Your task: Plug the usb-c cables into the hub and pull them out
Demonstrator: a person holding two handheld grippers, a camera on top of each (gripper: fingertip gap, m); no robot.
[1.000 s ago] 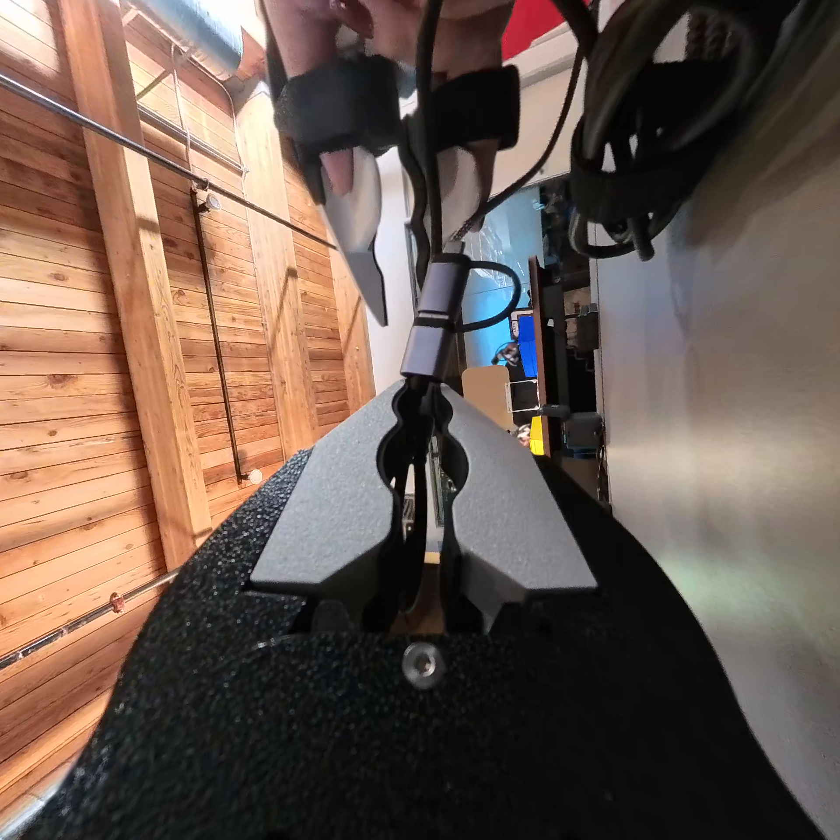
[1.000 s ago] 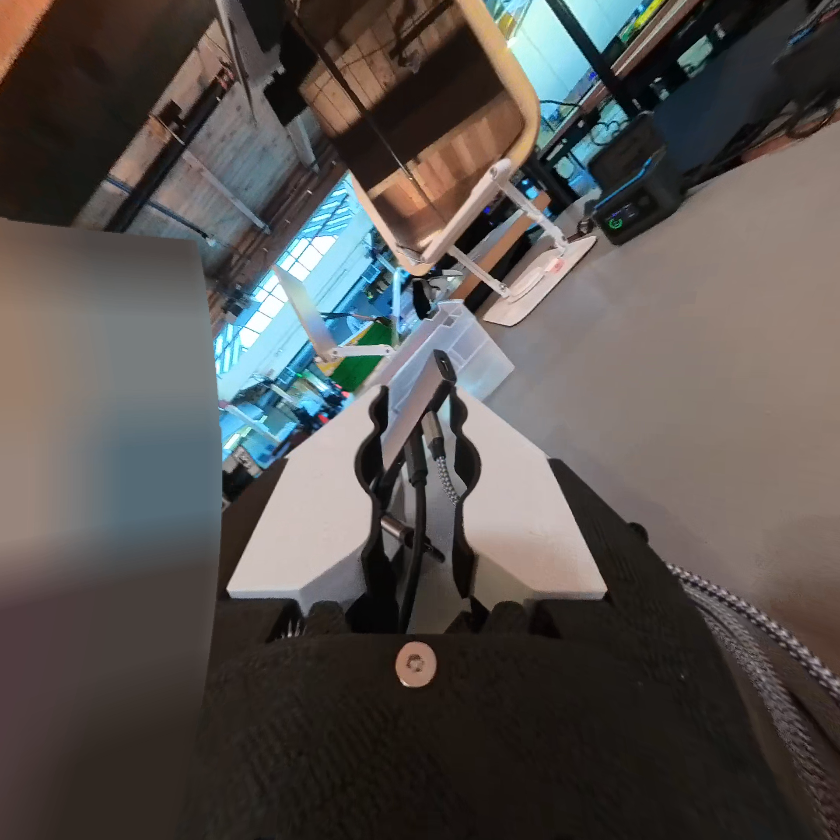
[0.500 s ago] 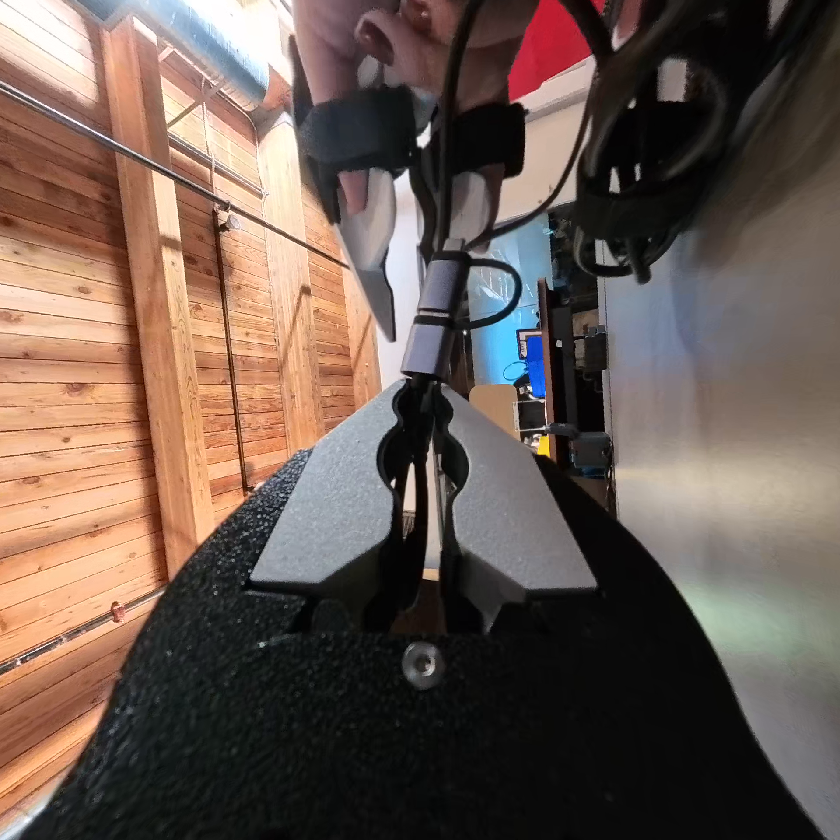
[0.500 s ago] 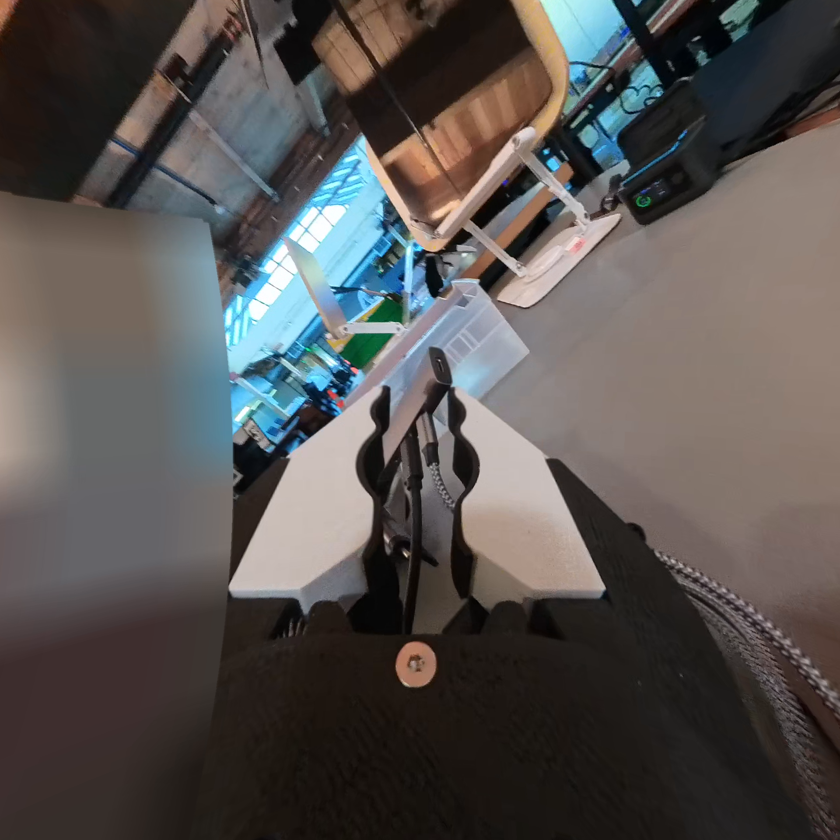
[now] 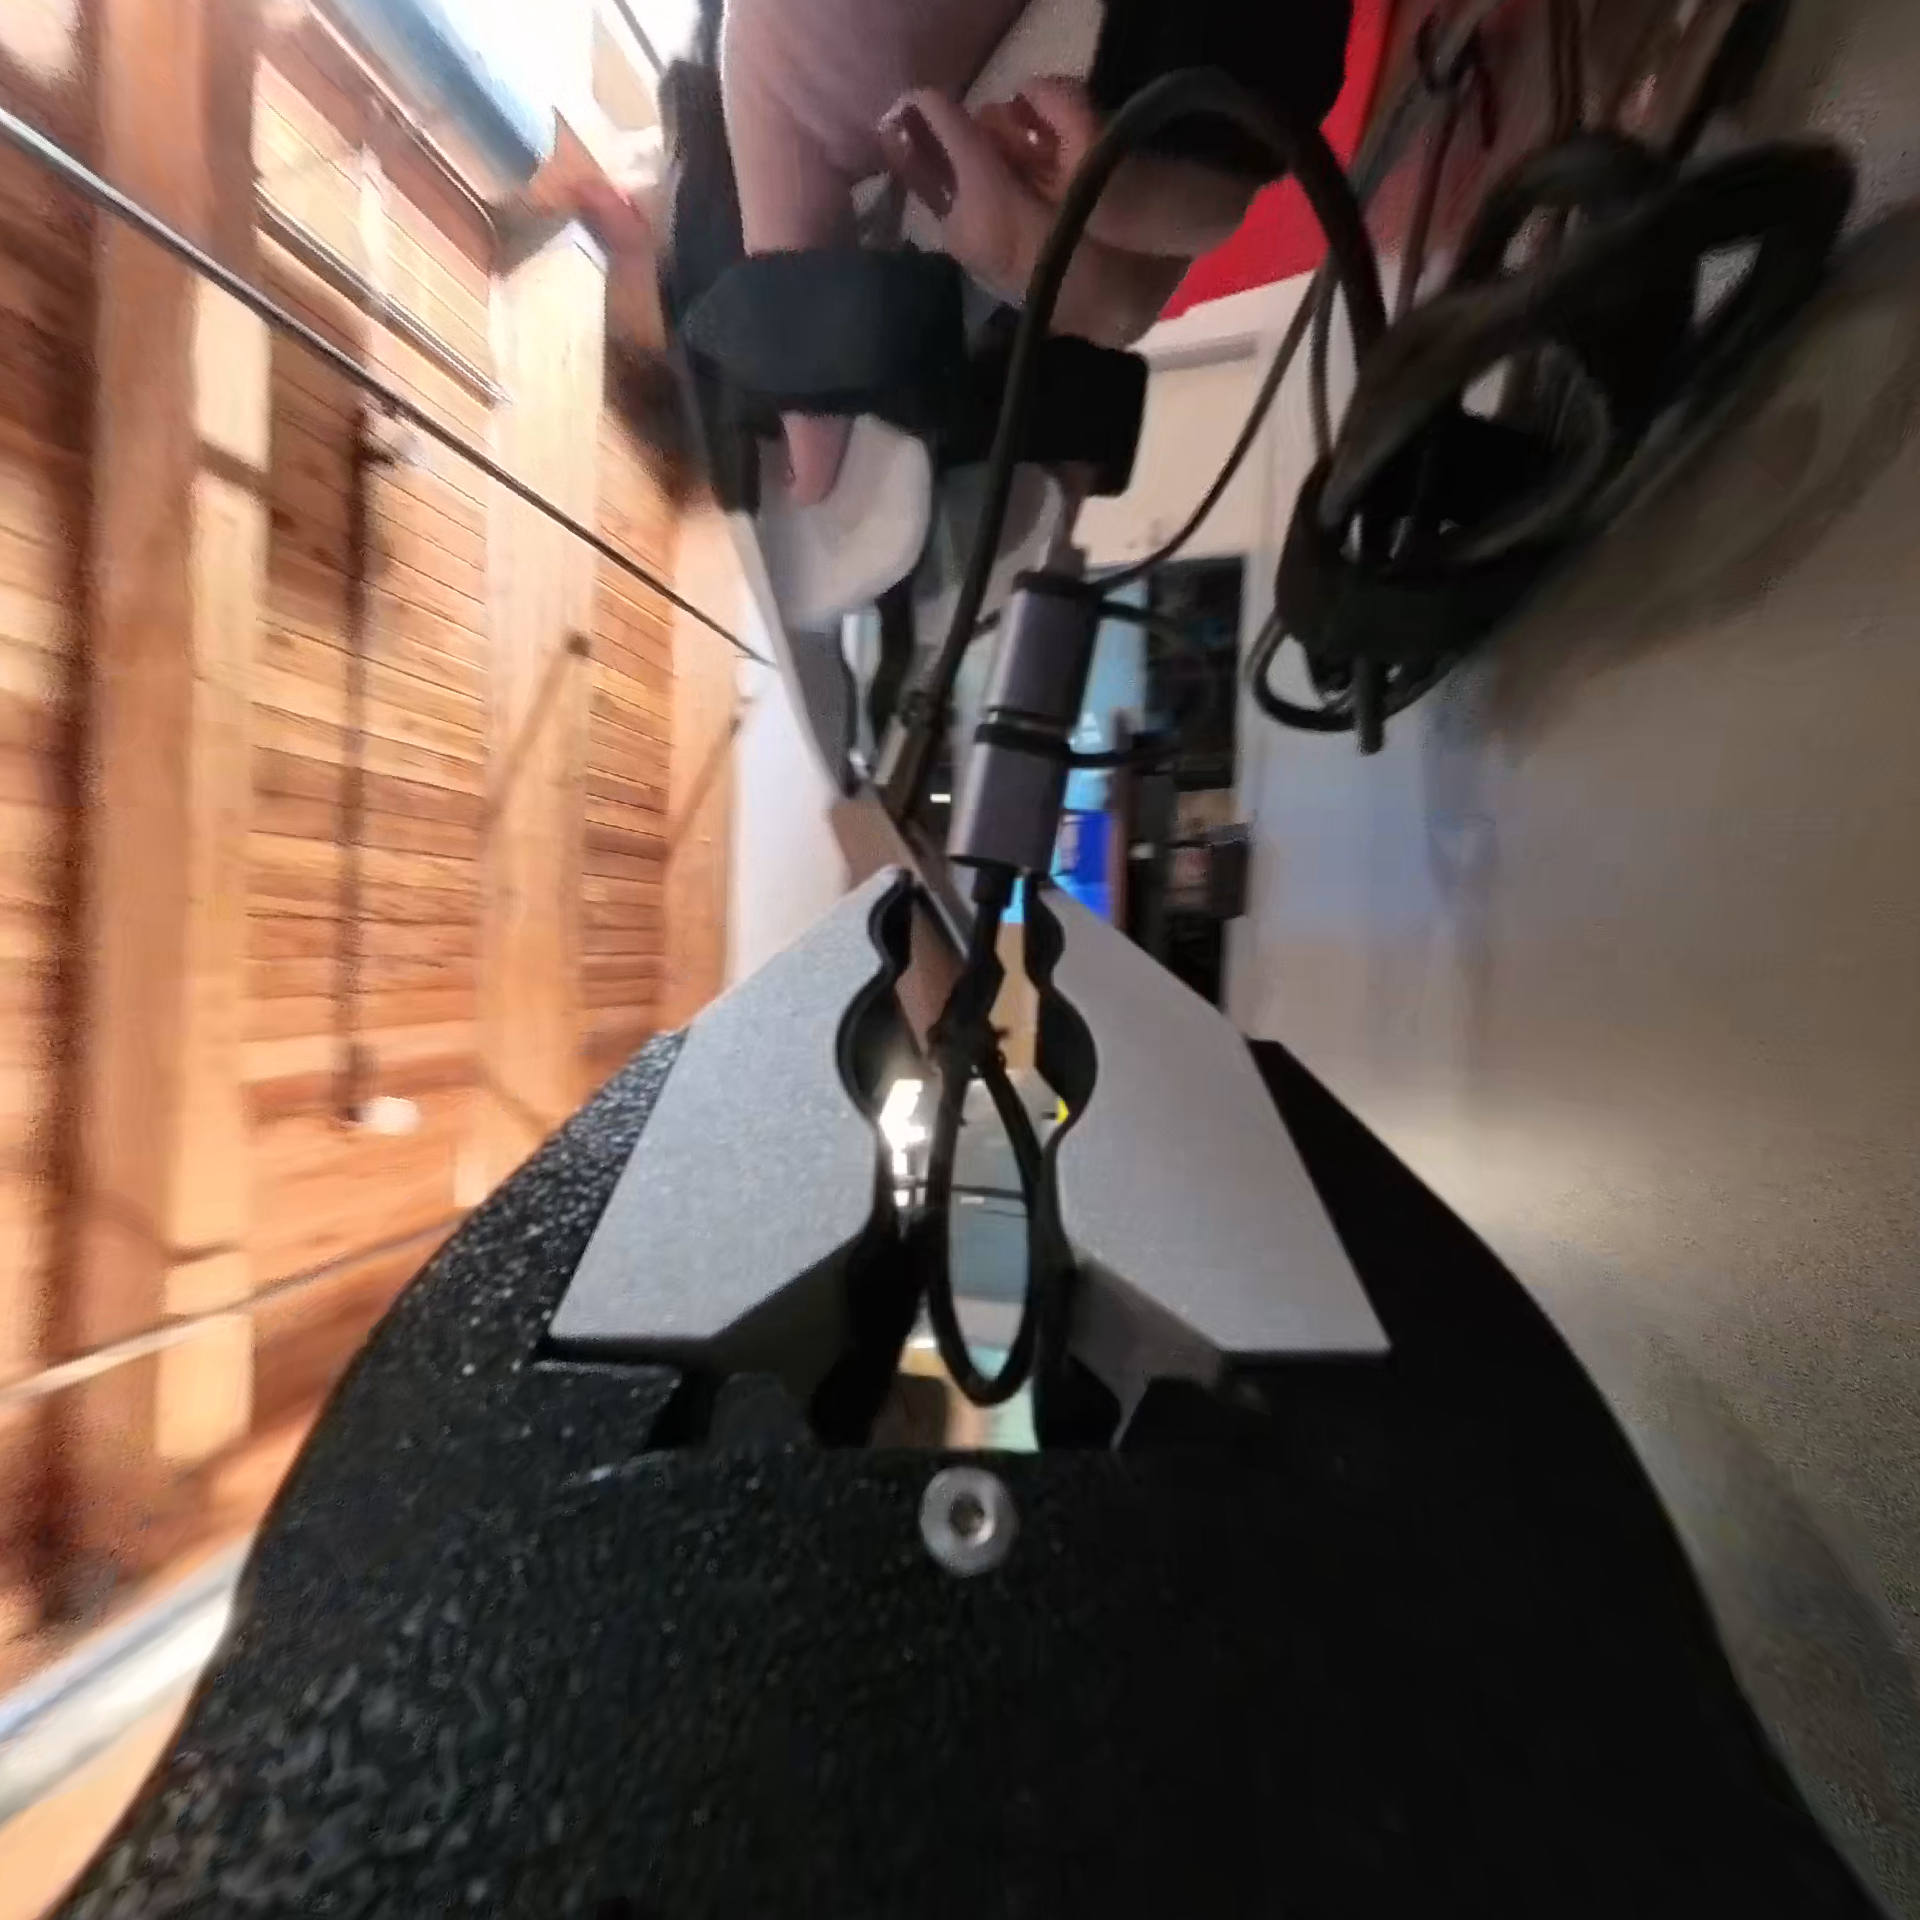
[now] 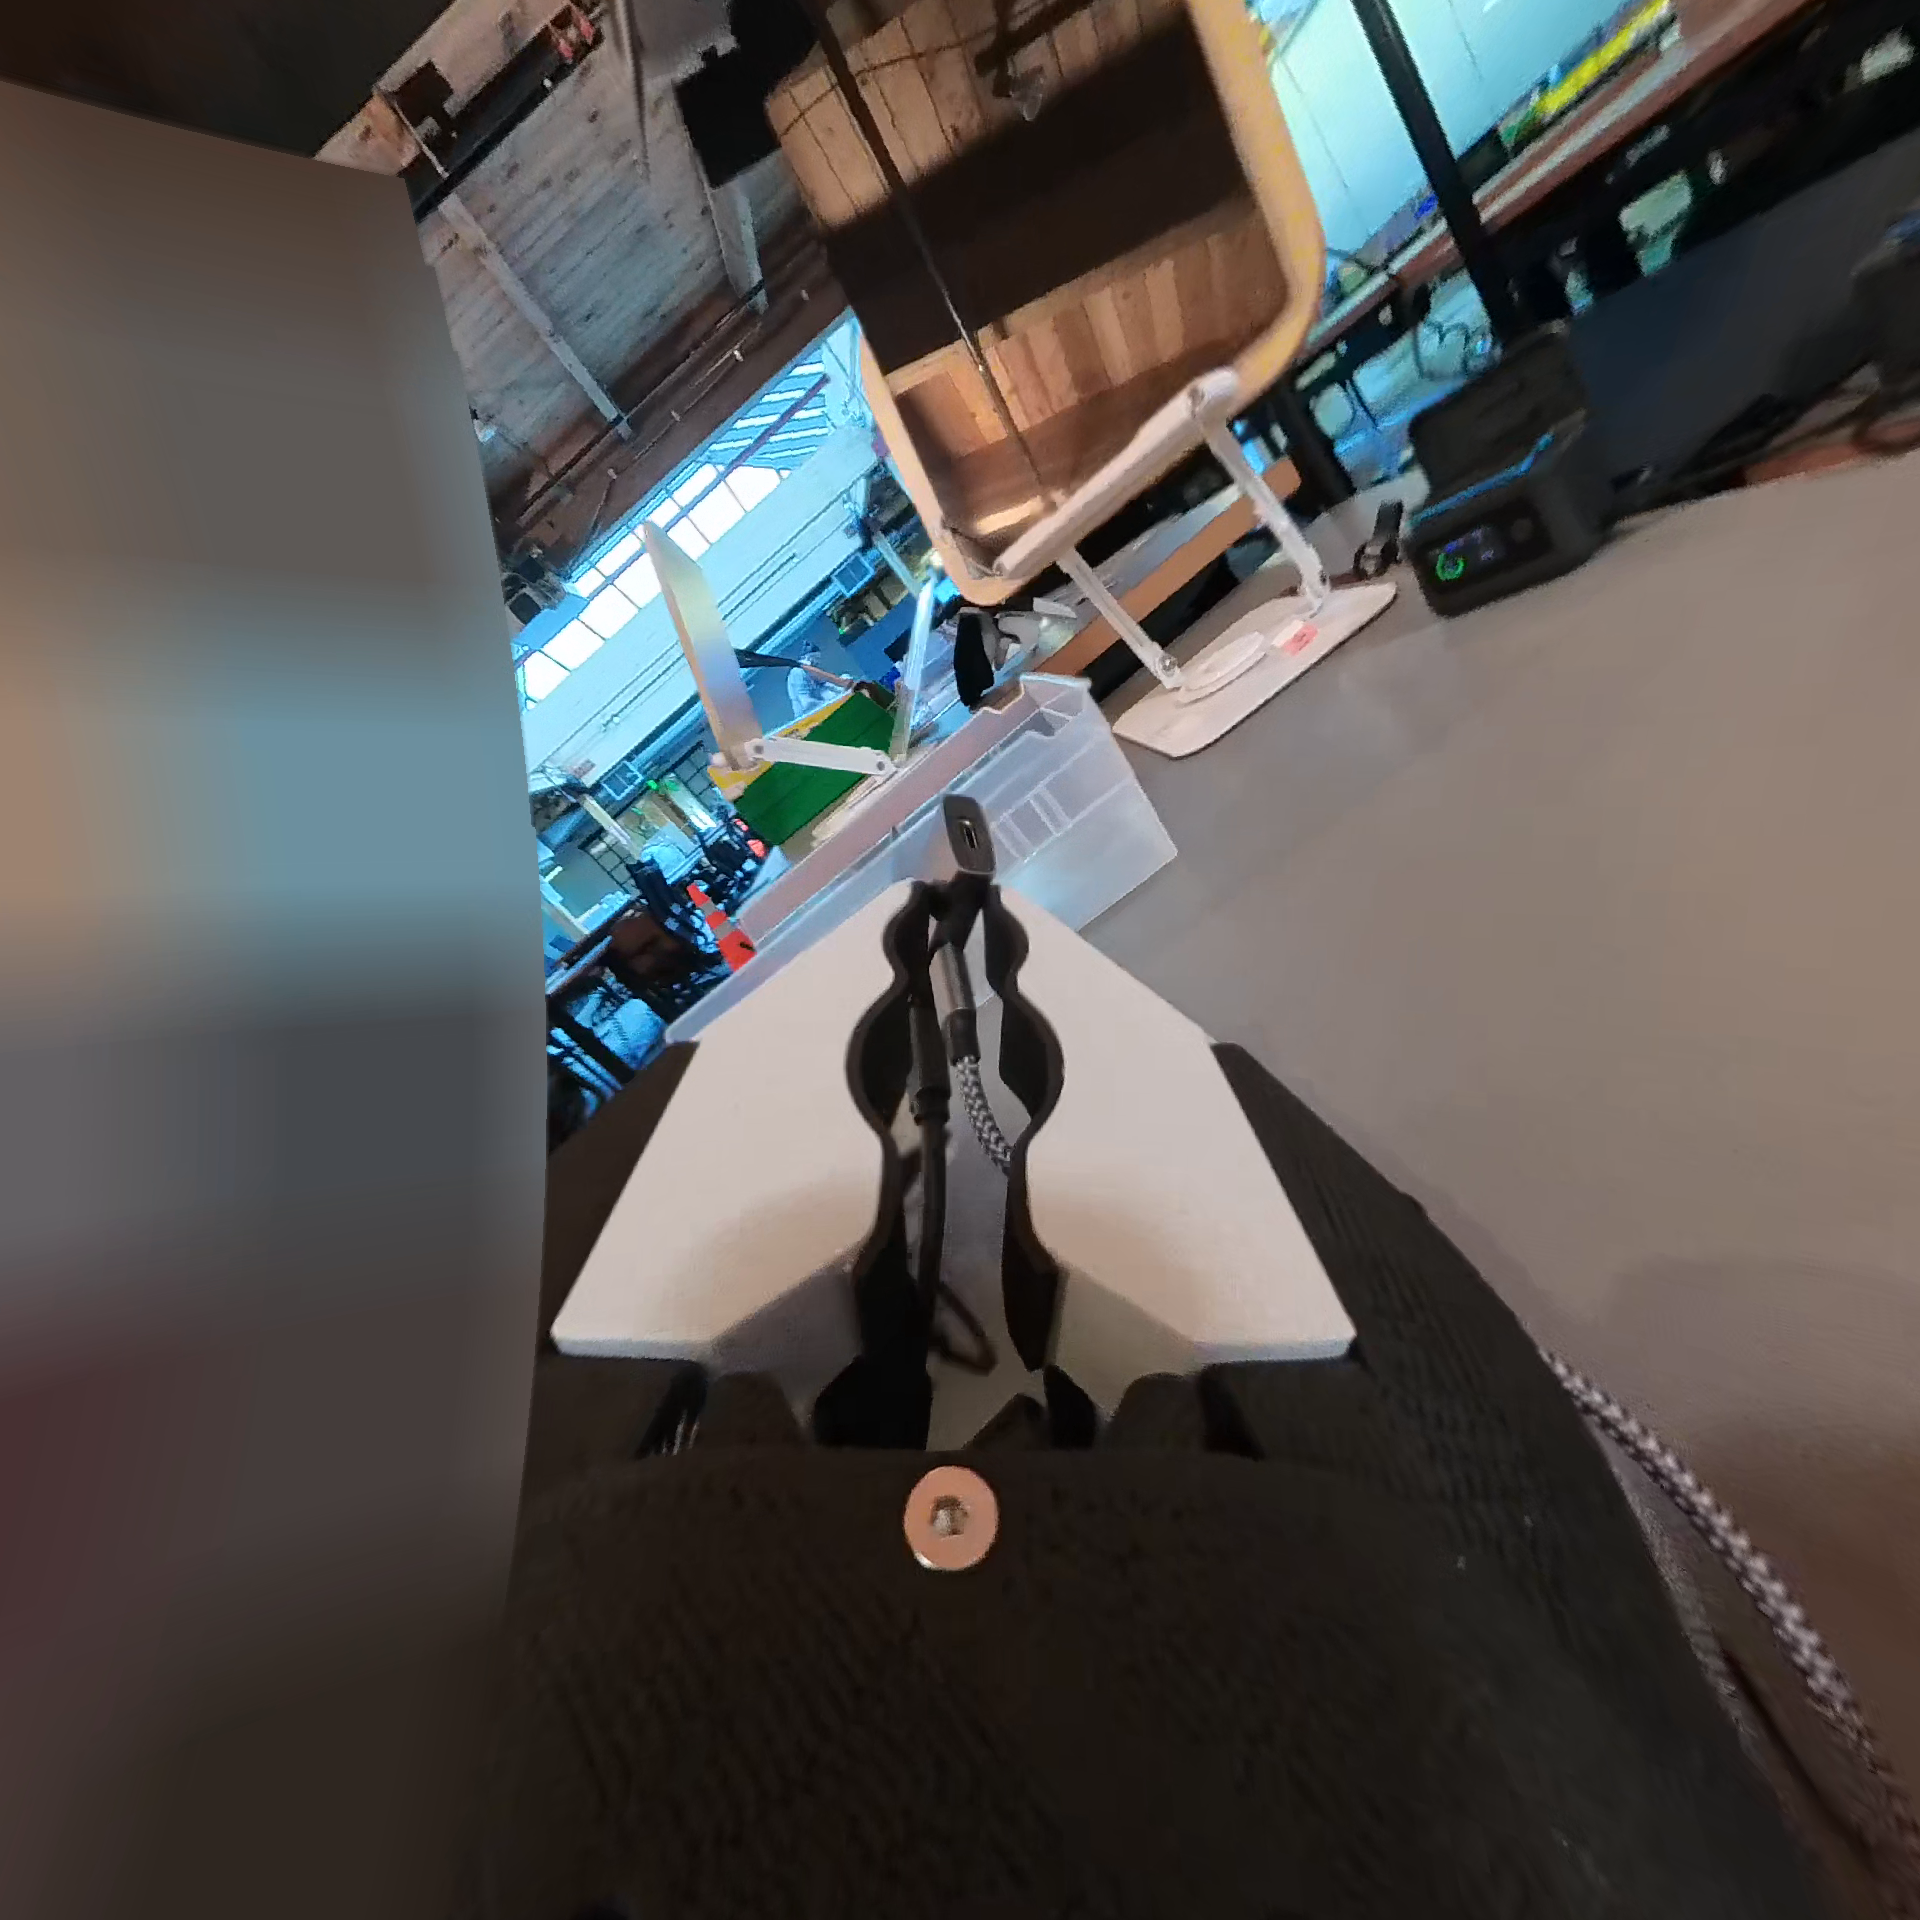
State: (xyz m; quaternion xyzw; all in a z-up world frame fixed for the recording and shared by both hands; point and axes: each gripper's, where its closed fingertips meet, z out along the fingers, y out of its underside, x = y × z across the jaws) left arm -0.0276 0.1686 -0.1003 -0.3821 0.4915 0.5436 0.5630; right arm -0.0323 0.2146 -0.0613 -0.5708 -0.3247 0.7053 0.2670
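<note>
In the left wrist view my left gripper (image 5: 971,904) has grey fingers standing a little apart. A thin black cable (image 5: 982,935) runs loosely between them and loops inside the jaws. That cable enters the lower end of the grey hub (image 5: 1023,727). The hub's upper end is pinched by the white fingers (image 5: 862,540) of the right gripper, held by a hand. In the right wrist view my right gripper (image 6: 961,904) is shut on the hub (image 6: 968,831), whose open port end sticks out past the tips. A braided cable's plug (image 6: 971,1049) and a black cable (image 6: 930,1143) sit between its fingers.
A bundle of black cables (image 5: 1507,468) lies on the grey table (image 6: 1558,935). On the table stand a clear plastic box (image 6: 1060,810), a white stand holding a board (image 6: 1247,665) and a black power unit (image 6: 1496,540). A wooden wall (image 5: 312,727) fills the left wrist view's left side.
My left jaws have opened wider around the black cable. The right gripper with the hub has come closer to the left one and turned, so the hub's port faces the right wrist camera more squarely.
</note>
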